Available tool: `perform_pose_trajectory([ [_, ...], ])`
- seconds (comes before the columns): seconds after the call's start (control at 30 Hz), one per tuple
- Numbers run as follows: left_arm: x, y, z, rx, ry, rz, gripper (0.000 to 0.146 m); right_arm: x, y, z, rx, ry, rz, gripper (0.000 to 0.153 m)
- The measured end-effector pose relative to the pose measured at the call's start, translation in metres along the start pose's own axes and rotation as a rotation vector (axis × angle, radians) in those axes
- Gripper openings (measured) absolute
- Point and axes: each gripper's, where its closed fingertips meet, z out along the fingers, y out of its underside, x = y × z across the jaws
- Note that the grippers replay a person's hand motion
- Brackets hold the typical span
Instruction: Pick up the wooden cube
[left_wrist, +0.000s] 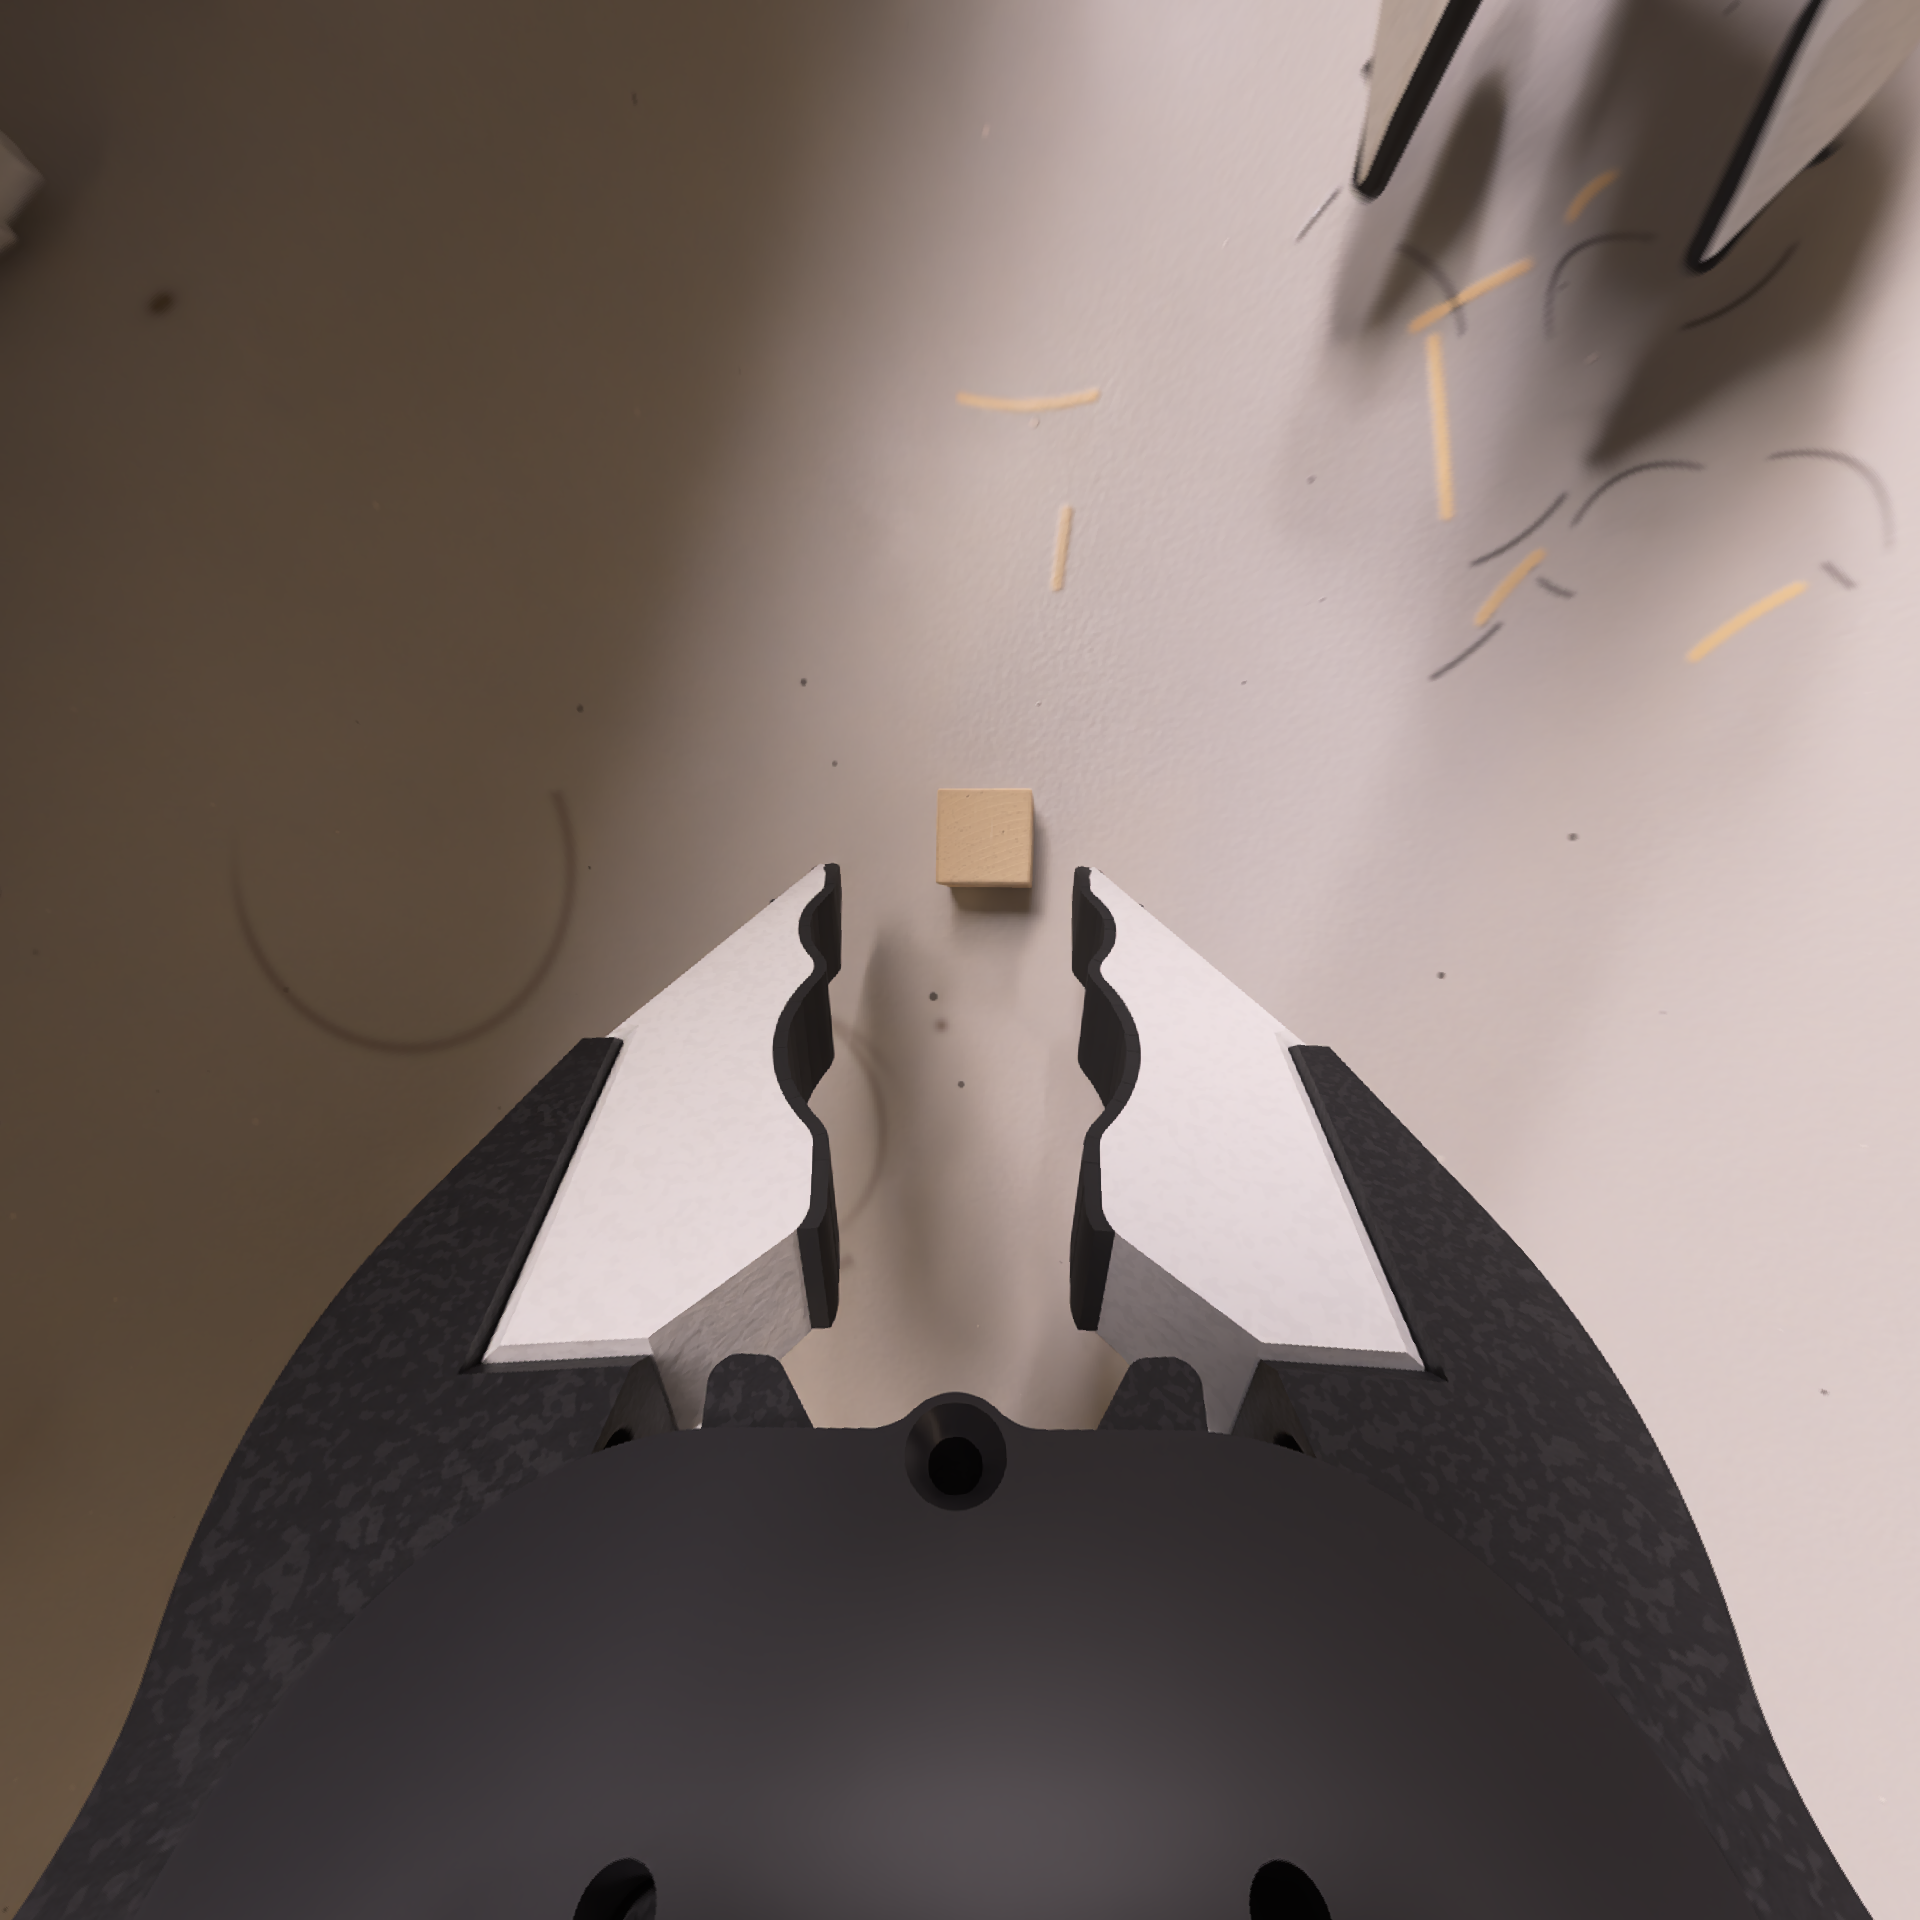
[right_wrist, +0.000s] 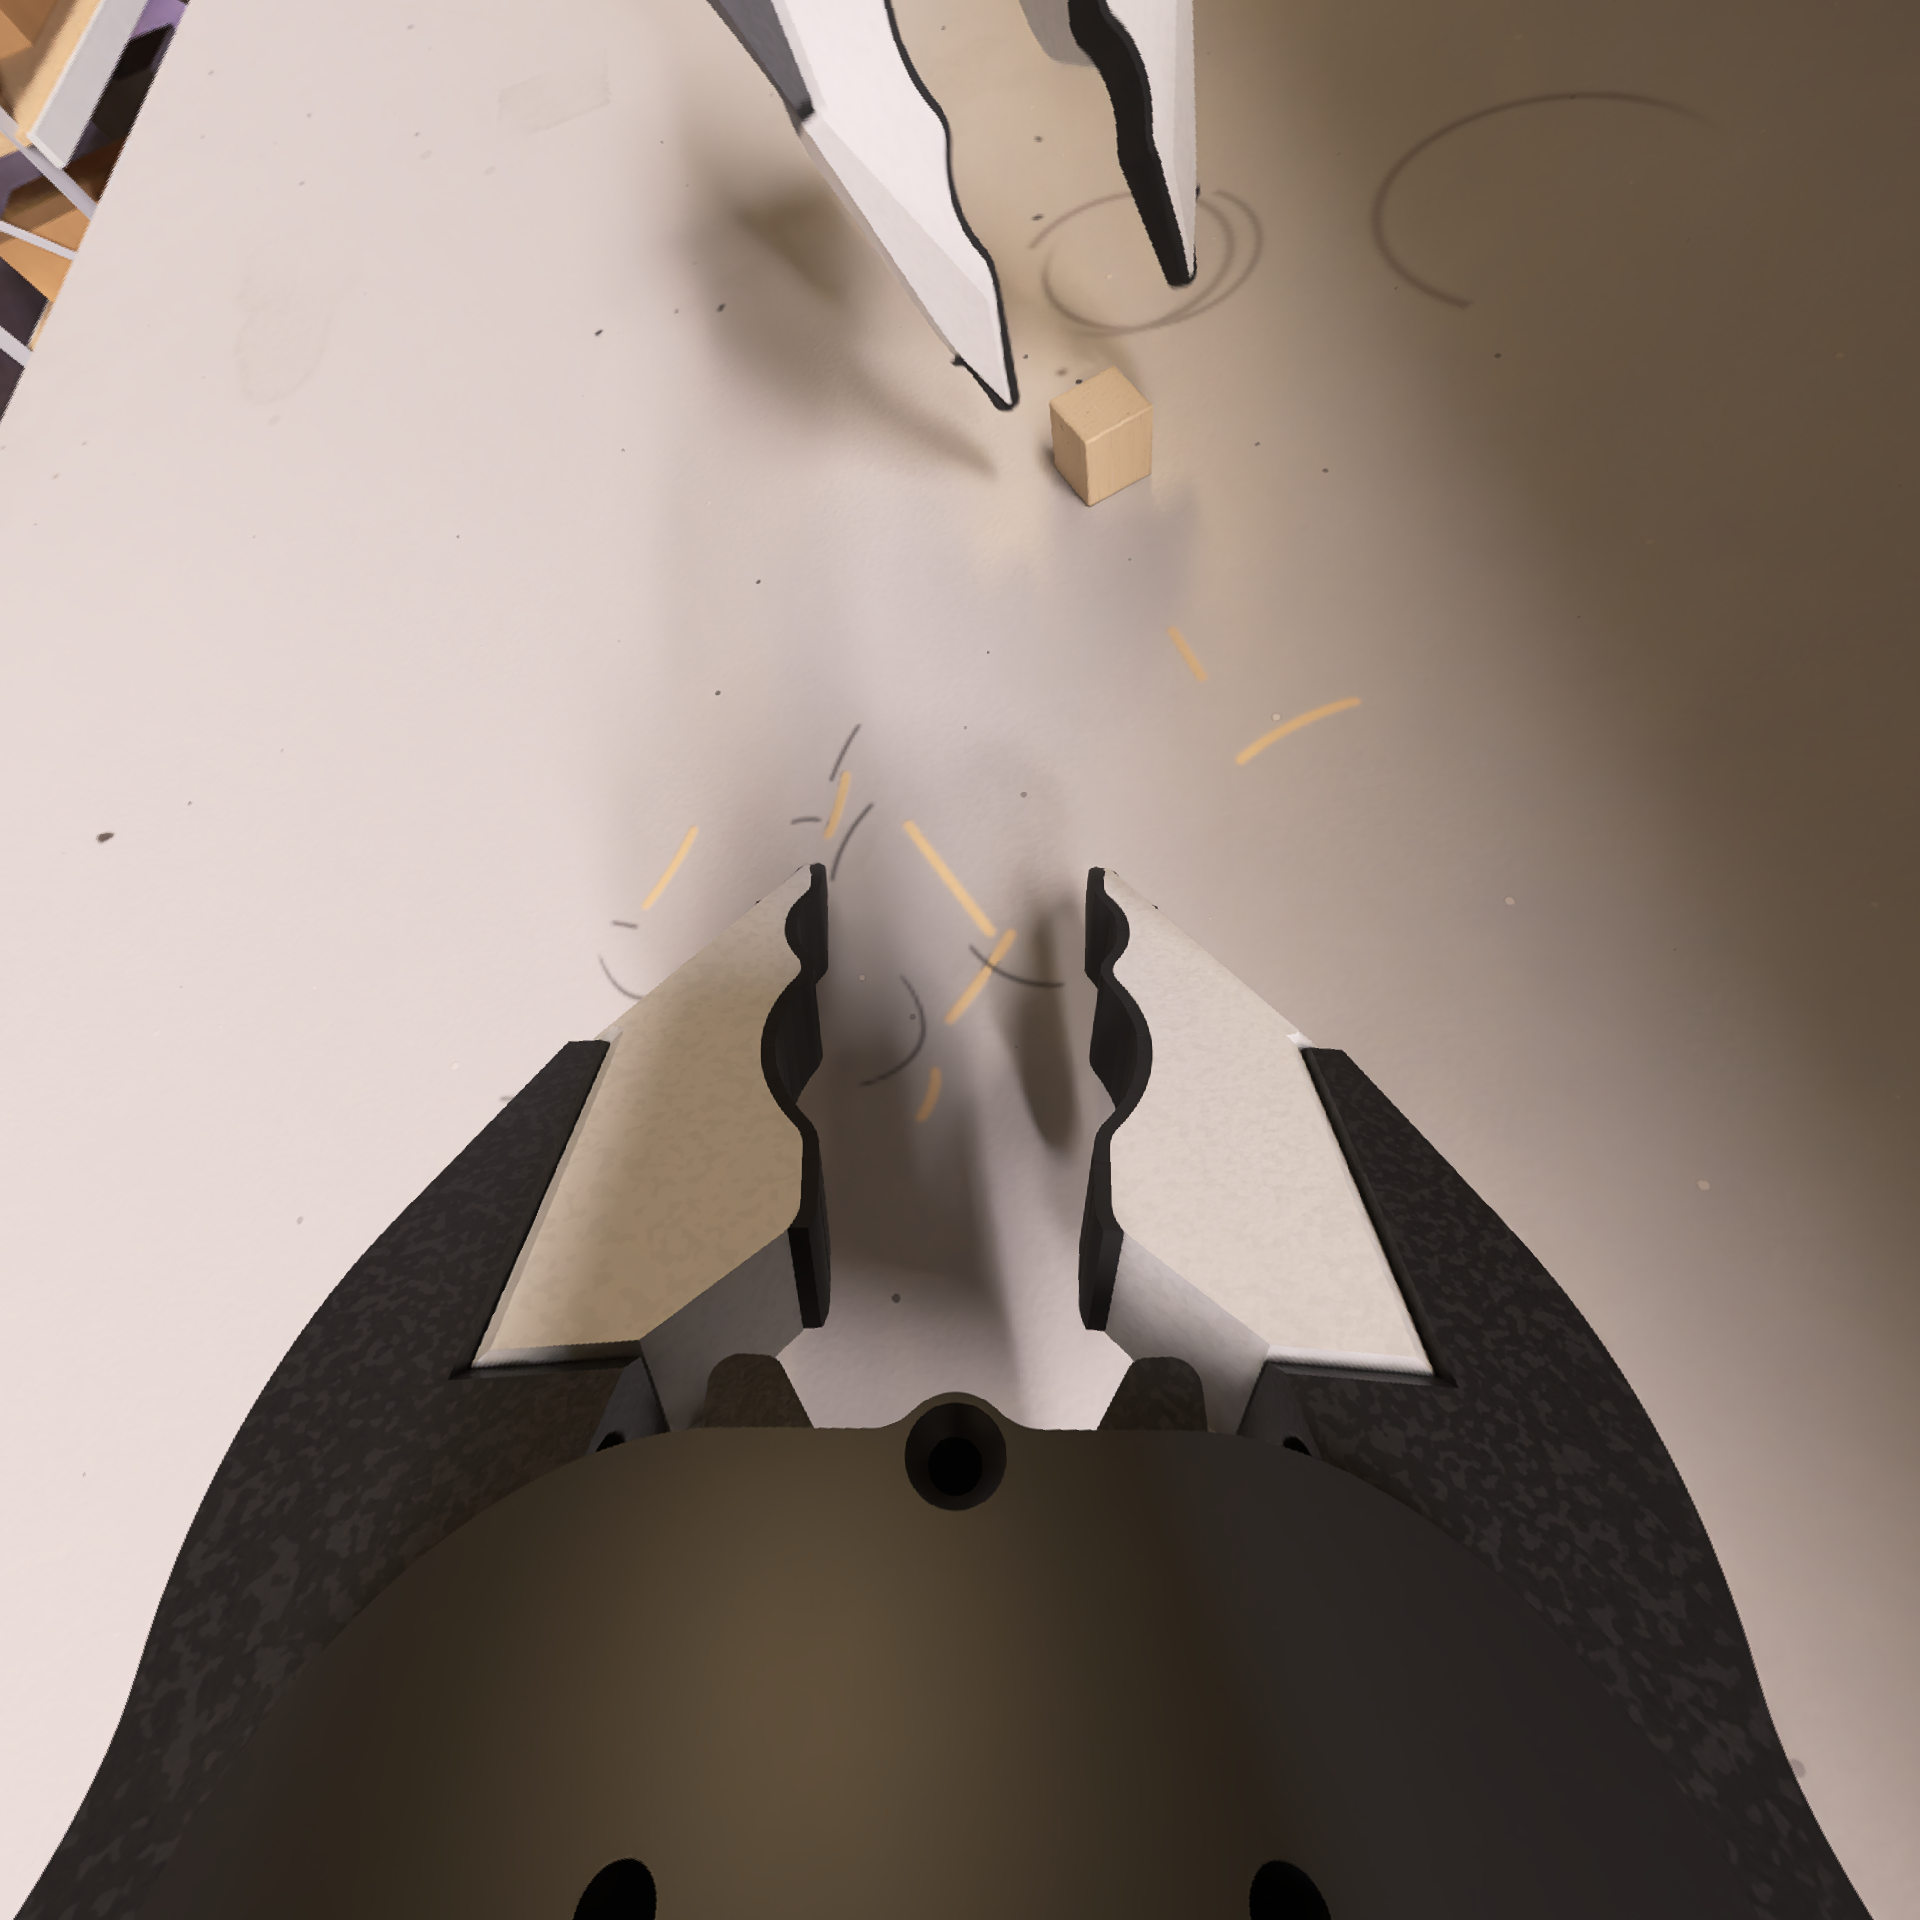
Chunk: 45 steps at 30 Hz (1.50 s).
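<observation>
A small light wooden cube rests on a pale table top, just beyond my left gripper, in line with the gap between its fingertips. The left gripper is open and empty, above the table. In the right wrist view the cube lies ahead in the distance, with the left gripper hovering over it, one fingertip close beside its left edge. My right gripper is open and empty, well short of the cube. It shows far off in the left wrist view.
The table top bears thin tan slivers, dark curved scuffs and small specks. More slivers lie under the right gripper. Wooden and white structures stand beyond the table's far left edge.
</observation>
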Motion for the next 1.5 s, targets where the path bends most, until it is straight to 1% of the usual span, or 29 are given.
perform_pose_trajectory([
  [0.17,-0.001,0.008,0.016,-0.094,-0.030,0.020,0.038,-0.001,0.000,0.000,-0.004,-0.004,-0.001,0.050],
  [0.2,0.001,0.006,0.017,-0.088,-0.026,0.016,0.034,-0.001,0.001,0.000,-0.005,-0.005,-0.002,0.050],
  [0.27,0.004,0.003,0.020,-0.085,-0.004,0.005,0.021,-0.001,0.000,0.000,-0.003,-0.007,0.001,0.051],
  [0.37,0.010,-0.007,0.024,-0.046,0.044,-0.045,0.021,0.000,-0.002,-0.001,0.015,-0.015,0.016,0.051],
  [0.43,0.012,-0.022,0.025,0.039,0.076,-0.088,0.021,0.000,-0.005,-0.003,0.042,-0.025,0.029,0.052],
  [0.57,0.024,-0.065,0.010,0.339,0.201,-0.123,0.021,0.002,-0.015,-0.009,0.129,-0.031,0.049,0.054],
  [0.63,0.026,-0.082,-0.001,0.480,0.239,-0.135,0.021,0.003,-0.018,-0.011,0.153,-0.030,0.049,0.054],
  [0.77,0.038,-0.105,-0.021,0.719,0.339,-0.123,0.021,0.000,-0.024,-0.014,0.196,-0.026,0.025,0.054],
  [0.9,0.048,-0.118,-0.030,0.875,0.397,-0.159,0.021,-0.001,-0.025,-0.014,0.199,-0.017,0.008,0.055],
  [0.97,0.053,-0.119,-0.027,0.893,0.409,-0.168,0.021,-0.002,-0.026,-0.015,0.211,-0.015,0.000,0.055],
  [1.03,0.059,-0.119,-0.020,0.866,0.418,-0.151,0.021,-0.002,-0.028,-0.017,0.224,-0.020,-0.003,0.055],
  [1.1,0.064,-0.118,-0.014,0.820,0.402,-0.115,0.021,-0.003,-0.031,-0.020,0.239,-0.023,-0.011,0.055],
  [1.2,0.069,-0.117,-0.011,0.801,0.387,-0.066,0.021,-0.005,-0.036,-0.025,0.275,-0.028,-0.025,0.055],
  [1.5,0.068,-0.111,0.000,0.711,0.316,-0.007,0.021,-0.013,-0.054,-0.049,0.424,-0.062,-0.063,0.056],
])
